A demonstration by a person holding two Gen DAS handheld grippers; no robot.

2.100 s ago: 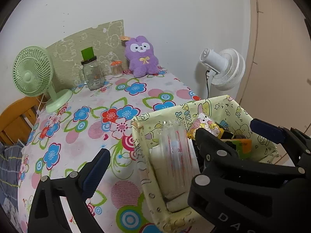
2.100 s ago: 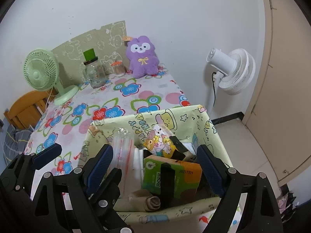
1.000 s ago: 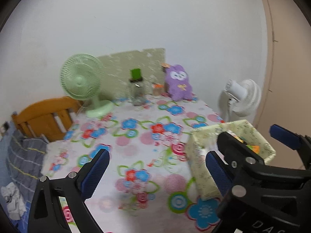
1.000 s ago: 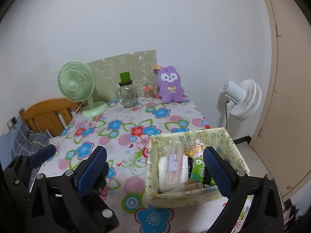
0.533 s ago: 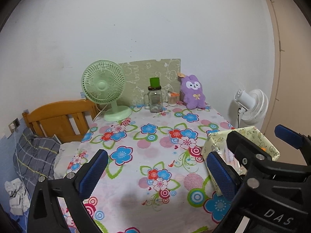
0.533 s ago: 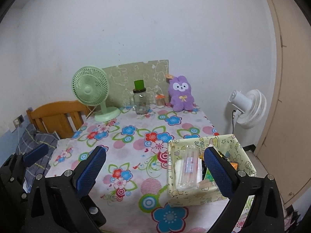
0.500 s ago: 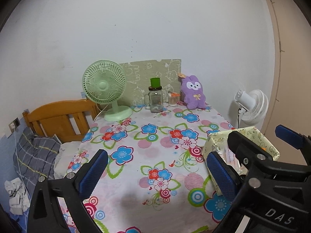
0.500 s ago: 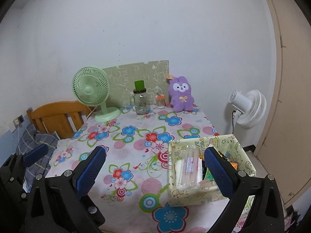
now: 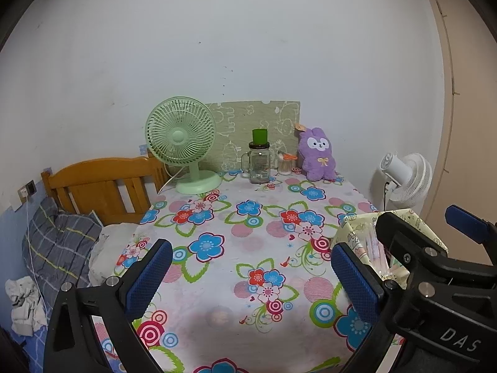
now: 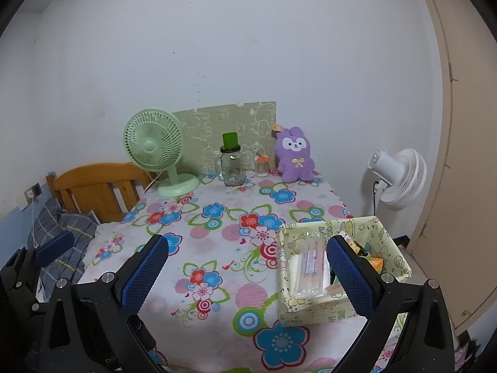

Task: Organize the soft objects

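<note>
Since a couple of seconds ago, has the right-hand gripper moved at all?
Yes. The right gripper has pulled back and up from the yellow fabric basket, which filled its view before and now sits small between the open jaws.

Left gripper: jaws spread wide, nothing held. Right gripper: jaws spread wide, nothing held.
</note>
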